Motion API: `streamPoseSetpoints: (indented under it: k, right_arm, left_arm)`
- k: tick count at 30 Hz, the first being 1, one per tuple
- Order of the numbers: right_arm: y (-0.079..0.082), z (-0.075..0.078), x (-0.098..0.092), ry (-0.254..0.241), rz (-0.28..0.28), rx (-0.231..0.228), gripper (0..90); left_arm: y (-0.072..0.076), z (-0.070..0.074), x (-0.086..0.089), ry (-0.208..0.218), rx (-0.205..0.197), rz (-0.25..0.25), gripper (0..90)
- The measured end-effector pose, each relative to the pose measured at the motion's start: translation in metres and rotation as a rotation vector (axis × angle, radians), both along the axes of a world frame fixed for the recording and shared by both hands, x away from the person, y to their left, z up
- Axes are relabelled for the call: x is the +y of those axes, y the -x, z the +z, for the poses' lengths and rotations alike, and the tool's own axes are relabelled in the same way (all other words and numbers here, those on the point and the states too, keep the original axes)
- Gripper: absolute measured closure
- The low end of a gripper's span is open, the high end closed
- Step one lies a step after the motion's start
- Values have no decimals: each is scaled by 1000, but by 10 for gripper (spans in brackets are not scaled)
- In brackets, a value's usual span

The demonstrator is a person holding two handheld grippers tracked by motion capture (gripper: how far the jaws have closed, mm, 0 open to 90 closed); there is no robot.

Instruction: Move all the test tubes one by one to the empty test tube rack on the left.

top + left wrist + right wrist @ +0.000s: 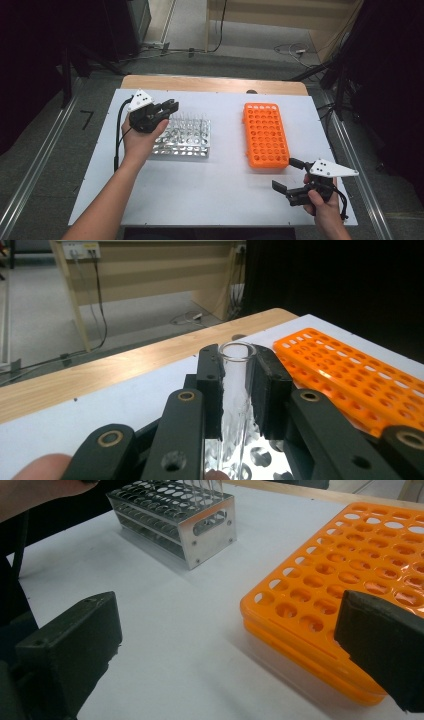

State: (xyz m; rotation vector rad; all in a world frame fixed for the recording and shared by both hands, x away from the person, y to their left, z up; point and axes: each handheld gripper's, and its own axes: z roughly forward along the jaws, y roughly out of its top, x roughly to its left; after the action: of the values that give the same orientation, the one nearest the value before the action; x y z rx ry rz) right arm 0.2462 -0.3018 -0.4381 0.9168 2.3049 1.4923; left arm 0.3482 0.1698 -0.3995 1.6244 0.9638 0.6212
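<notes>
A clear glass test tube (235,390) stands upright between the pads of my left gripper (235,390), which is shut on it just below the rim. In the high view that left gripper (170,109) hovers over the far left corner of the metal tube rack (186,137), which holds several clear tubes. An empty orange tube rack (266,135) lies to the right (360,380) (350,565). My right gripper (286,175) is near the table's front right, jaws wide open and nothing between them, just in front of the orange rack's near corner.
The white table top (215,185) has wooden edging along its far side (215,84). The metal rack (175,520) is seen far off in the right gripper view. Cables lie on the floor beyond the table.
</notes>
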Motion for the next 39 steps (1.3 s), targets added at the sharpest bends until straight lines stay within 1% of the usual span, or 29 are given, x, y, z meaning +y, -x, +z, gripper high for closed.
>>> streamPoseSetpoints:
  k: [4, 9, 16, 20, 24, 28, 32, 36, 39]
  right_arm:
    - [0, 0, 0, -2, 1, 2, 0]
    - [-1, 0, -1, -3, 0, 1, 0]
    - [-1, -1, -1, -1, 0, 2, 0]
    - [-1, -1, -1, 1, 0, 0, 0]
    - [-1, -1, 0, 3, 1, 1, 0]
    - [-1, -2, 0, 7, 0, 4, 0]
    - [-1, -2, 0, 7, -1, 5, 0]
    - [-1, -3, 0, 9, -1, 6, 0]
    - [-2, -3, 0, 13, -1, 4, 0]
  left_arm:
    - [-7, -2, -1, -11, -1, 24, 760]
    - [-12, -6, 1, 4, 19, 43, 760]
    - [-16, -11, -2, -22, 30, 43, 760]
    - [-18, -15, -3, -35, 39, 53, 760]
    - [-20, -21, -5, -60, 62, 52, 760]
    - [-22, -27, -7, -86, 93, 49, 758]
    - [-22, -32, -6, -99, 121, 56, 756]
    - [-22, -33, -5, -110, 145, 55, 750]
    - [-21, -32, -4, -102, 159, 56, 721]
